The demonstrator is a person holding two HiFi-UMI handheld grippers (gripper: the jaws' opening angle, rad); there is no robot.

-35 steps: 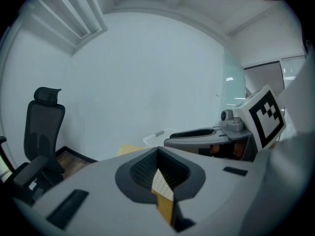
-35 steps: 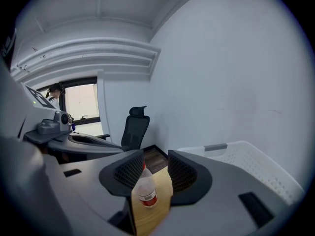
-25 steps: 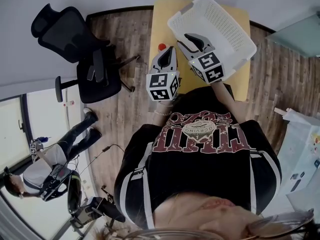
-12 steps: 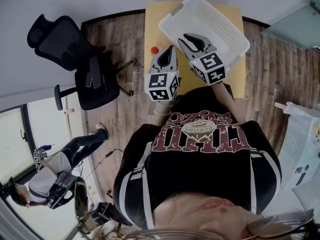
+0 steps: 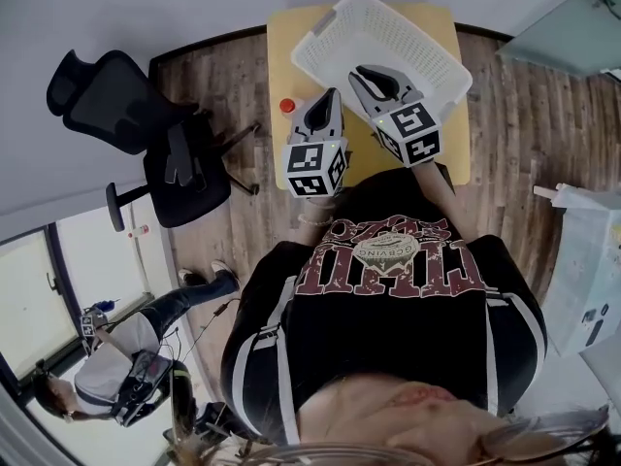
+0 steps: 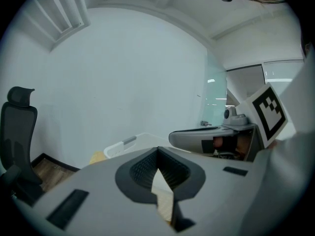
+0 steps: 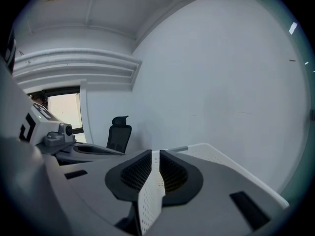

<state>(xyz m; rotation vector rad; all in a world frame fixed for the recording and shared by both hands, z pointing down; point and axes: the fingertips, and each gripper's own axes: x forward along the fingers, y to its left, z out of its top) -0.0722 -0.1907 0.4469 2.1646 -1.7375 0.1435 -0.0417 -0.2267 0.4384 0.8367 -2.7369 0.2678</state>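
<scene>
**Jaws of both grippers, empty, above a basket and a bottle**

The jaws of the left gripper [image 6: 157, 150] are pressed together at the tips, with nothing held between them. Those of the right gripper [image 7: 155, 154] are parted by a narrow slit only, through which perforated white plastic is seen but not gripped. In the head view both grippers are held in the upper middle of the frame, over a yellow table [image 5: 280, 37]. The right gripper is poised above the near rim of a white perforated basket [image 5: 388, 37], which occupies the upper right of the tabletop. The left gripper is placed just right of a clear bottle [image 5: 288, 107] with a red cap, which stands upright near the table's left edge, apart from the basket. A black office chair [image 5: 116, 105] is shown at the upper left and a second person [image 5: 116, 377] at the lower left, both well away.

Two hazards may be judged. The bottle, set so close to the edge, could be tipped to the floor if brushed sideways by the closed left jaws. The light basket could be snagged or shoved if the right tips are lowered onto its rim without being opened wider.
</scene>
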